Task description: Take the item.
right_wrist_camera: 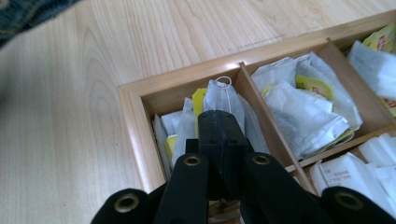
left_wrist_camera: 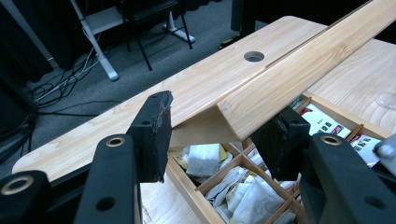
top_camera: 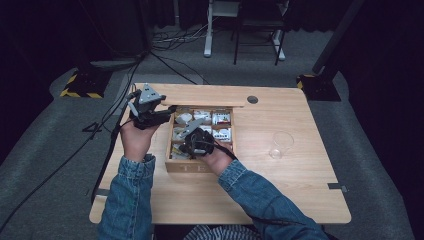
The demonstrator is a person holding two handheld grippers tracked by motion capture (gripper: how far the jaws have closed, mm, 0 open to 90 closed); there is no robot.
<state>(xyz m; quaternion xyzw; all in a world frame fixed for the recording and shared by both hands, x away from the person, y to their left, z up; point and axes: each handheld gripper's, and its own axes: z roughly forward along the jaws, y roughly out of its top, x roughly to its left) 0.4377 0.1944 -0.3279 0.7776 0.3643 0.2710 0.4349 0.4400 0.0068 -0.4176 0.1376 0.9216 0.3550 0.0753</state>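
My right gripper (right_wrist_camera: 223, 122) is clamped on a tea bag (right_wrist_camera: 223, 100) in the wooden box's (right_wrist_camera: 135, 121) corner compartment: light, soft, tearable paper, best pinched near its top. My left gripper (left_wrist_camera: 212, 135) holds the lid (left_wrist_camera: 289, 79) up, jaws partly closed on its edge.

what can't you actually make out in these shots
- Tea bag: right gripper view, the shut right tongs cover its lower part.
- Lettering on the wooden box front: high view, too small and partly behind the sleeve.
- Packet labels: left gripper view, cut by the left tongs and the lid.
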